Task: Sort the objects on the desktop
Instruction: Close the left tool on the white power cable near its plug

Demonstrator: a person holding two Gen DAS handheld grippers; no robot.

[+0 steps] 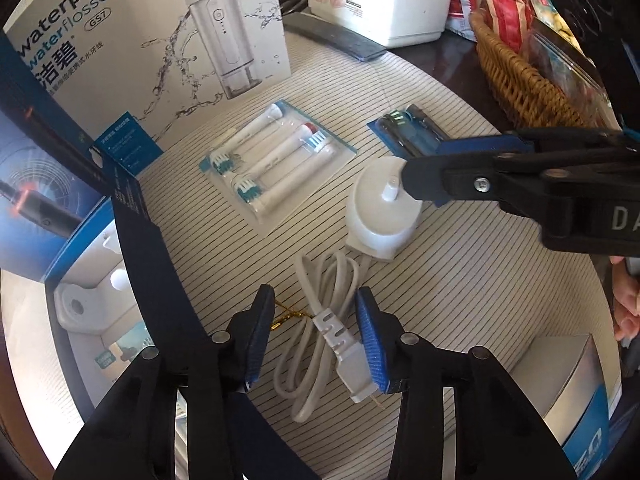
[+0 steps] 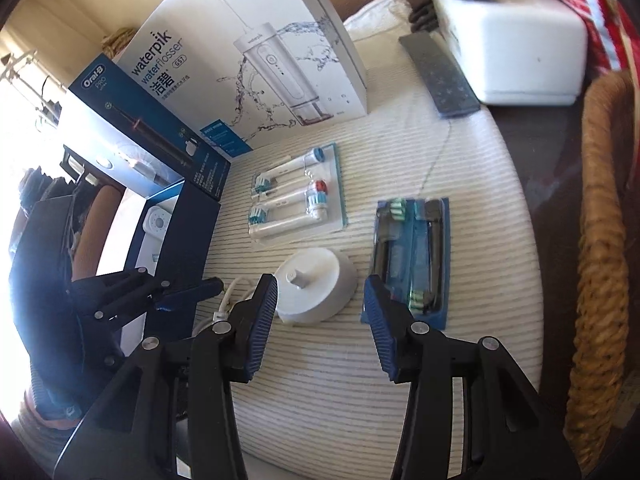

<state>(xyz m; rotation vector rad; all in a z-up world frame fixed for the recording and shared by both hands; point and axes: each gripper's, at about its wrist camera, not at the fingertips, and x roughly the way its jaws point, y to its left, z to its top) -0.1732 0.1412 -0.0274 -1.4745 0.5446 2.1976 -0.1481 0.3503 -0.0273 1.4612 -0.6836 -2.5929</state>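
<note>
A white round toothbrush charger base sits on a striped mat, its coiled white cord and plug trailing toward me. My left gripper is open, its jaws on either side of the plug just above the mat. My right gripper is open and empty, hovering over the charger base; in the left wrist view it reaches in from the right. A pack of white brush heads and a pack of black brush heads lie beyond.
An open Oral-B box stands at the left, with a Waterpik box behind. A wicker basket sits at the right. A white case and a grey remote lie at the back.
</note>
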